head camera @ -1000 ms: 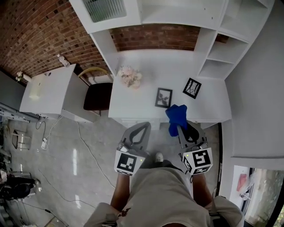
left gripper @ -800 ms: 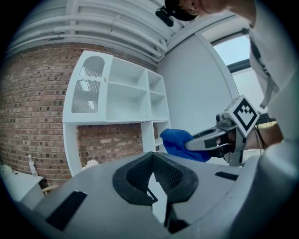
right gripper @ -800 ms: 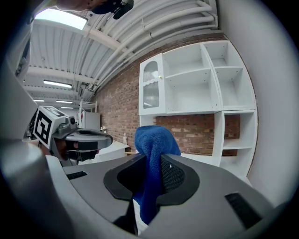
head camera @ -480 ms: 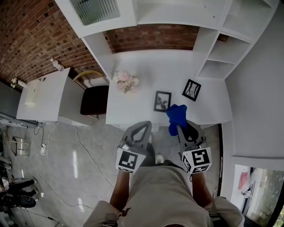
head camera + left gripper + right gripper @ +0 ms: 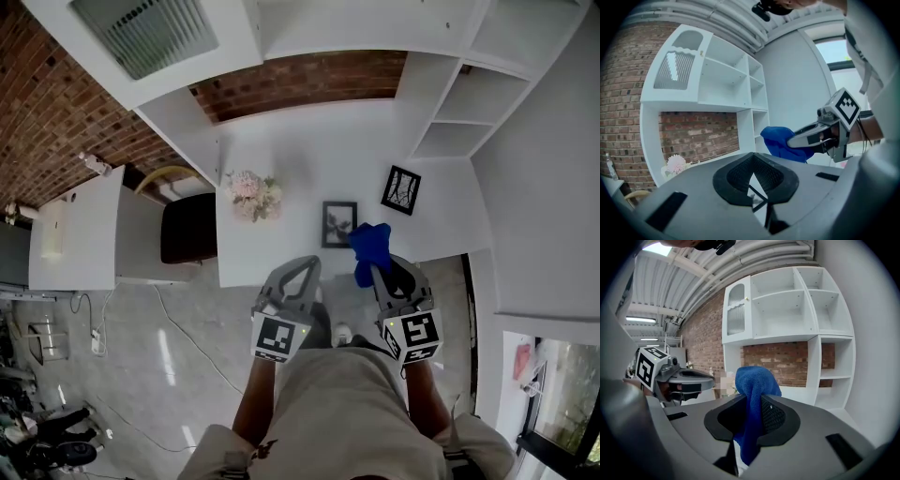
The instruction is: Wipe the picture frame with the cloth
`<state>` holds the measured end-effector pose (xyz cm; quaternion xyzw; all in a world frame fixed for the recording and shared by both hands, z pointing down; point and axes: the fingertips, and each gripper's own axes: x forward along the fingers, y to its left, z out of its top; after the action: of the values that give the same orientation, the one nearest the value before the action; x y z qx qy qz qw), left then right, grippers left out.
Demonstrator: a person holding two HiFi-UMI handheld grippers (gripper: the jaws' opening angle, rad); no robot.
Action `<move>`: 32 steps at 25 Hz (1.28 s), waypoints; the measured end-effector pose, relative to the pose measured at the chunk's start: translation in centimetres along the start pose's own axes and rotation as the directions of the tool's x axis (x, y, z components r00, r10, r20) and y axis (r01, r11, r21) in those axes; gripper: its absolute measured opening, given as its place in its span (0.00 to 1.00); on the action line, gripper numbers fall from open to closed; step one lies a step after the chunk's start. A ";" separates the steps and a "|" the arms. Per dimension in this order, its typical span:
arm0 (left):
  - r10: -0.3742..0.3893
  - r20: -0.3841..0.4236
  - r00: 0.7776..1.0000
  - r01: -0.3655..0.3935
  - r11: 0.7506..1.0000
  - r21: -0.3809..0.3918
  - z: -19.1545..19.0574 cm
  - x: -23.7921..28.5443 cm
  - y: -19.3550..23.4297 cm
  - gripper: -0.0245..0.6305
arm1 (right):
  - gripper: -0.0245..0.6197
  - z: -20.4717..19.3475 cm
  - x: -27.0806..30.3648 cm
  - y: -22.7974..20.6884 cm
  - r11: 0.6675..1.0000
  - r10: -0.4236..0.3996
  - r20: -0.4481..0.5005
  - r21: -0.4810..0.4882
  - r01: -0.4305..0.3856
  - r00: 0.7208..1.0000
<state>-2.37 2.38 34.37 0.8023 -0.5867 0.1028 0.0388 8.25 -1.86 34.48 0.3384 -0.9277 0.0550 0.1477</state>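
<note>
In the head view a small black picture frame [image 5: 339, 224] stands on the white desk [image 5: 309, 155], just beyond both grippers. My right gripper [image 5: 377, 269] is shut on a blue cloth [image 5: 369, 246], which bunches above its jaws and hangs toward the desk's front edge. The right gripper view shows the cloth [image 5: 754, 385] pinched between the jaws of the right gripper [image 5: 750, 423]. My left gripper [image 5: 298, 274] hovers in front of the desk edge, left of the cloth, shut and holding nothing. From the left gripper view, the left gripper [image 5: 754, 180] has its jaws together and the cloth [image 5: 780, 140] shows at the right.
A second black frame [image 5: 401, 189] leans at the desk's right, near open white shelves [image 5: 450, 112]. A pink flower bunch [image 5: 251, 195] sits at the desk's left. A dark chair [image 5: 187, 227] and a white side table [image 5: 75, 239] stand left. Cables [image 5: 187, 328] lie on the floor.
The view has shifted toward the desk, which now looks larger and nearer. Both grippers keep the same pose, and the cloth stays held in the right one.
</note>
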 end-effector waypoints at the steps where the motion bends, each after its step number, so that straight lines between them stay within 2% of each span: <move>1: -0.009 -0.004 1.000 0.009 1.000 -0.004 -0.3 0.4 0.4 0.04 | 0.15 -0.2 0.5 -0.1 1.000 -0.008 -0.007 0.003 0.008 1.000; 15: -0.158 -0.040 0.987 0.155 0.986 -0.067 -5.1 5.9 4.1 0.04 | 0.15 -3.1 6.7 -0.7 0.994 -0.100 -0.093 0.025 0.103 0.991; 22: -0.253 -0.080 0.964 0.247 0.966 -0.079 -7.8 8.2 4.6 0.04 | 0.15 -5.0 8.7 -0.6 0.988 -0.146 -0.155 0.021 0.151 0.977; 32: -0.335 -0.156 0.929 0.327 0.942 -0.079 -12.3 9.9 4.4 0.04 | 0.15 -8.3 10.4 -0.6 0.977 -0.195 -0.223 0.039 0.209 0.955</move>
<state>-5.15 -5.96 48.24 0.8769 -0.4401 0.1465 0.1256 3.06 -7.01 45.65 0.4277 -0.8643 0.1053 0.2428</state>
